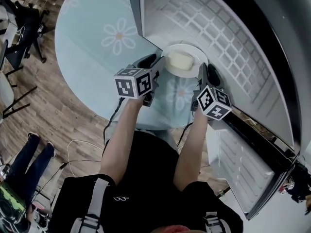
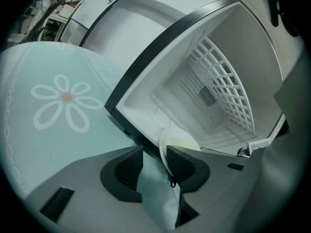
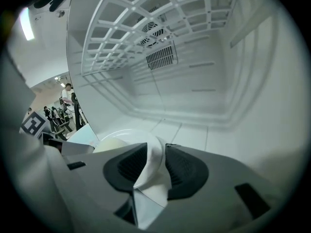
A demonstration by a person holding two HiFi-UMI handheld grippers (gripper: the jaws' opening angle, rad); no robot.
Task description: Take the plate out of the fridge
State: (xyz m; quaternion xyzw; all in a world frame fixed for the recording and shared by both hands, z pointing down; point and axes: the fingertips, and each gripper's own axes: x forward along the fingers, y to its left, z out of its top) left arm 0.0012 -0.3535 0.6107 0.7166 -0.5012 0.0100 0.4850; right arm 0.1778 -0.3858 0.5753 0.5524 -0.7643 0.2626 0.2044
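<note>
Plate (image 1: pixel 187 47) w/ pale food (image 1: pixel 180 61), at fridge (image 1: pixel 223 33) mouth: R gripper (image 3: pixel 156 163) clamped on rim, L gripper (image 2: pixel 154 160) jaws apart astride opp. rim; risk: one-sided pinch, plate tips, food slides off.

- Soft, even light is filling the head view, casting only faint shadows on the tablecloth (image 1: pixel 92 57)
- The white fridge interior (image 3: pixel 194 81) is glowing brightly in the right gripper view, and a lamp strip (image 3: pixel 26 23) is glaring at upper left
- The plate (image 3: pixel 133 135) is washing out against it
- Both gripper views are bending strongly and darkening to black at their corners
</note>
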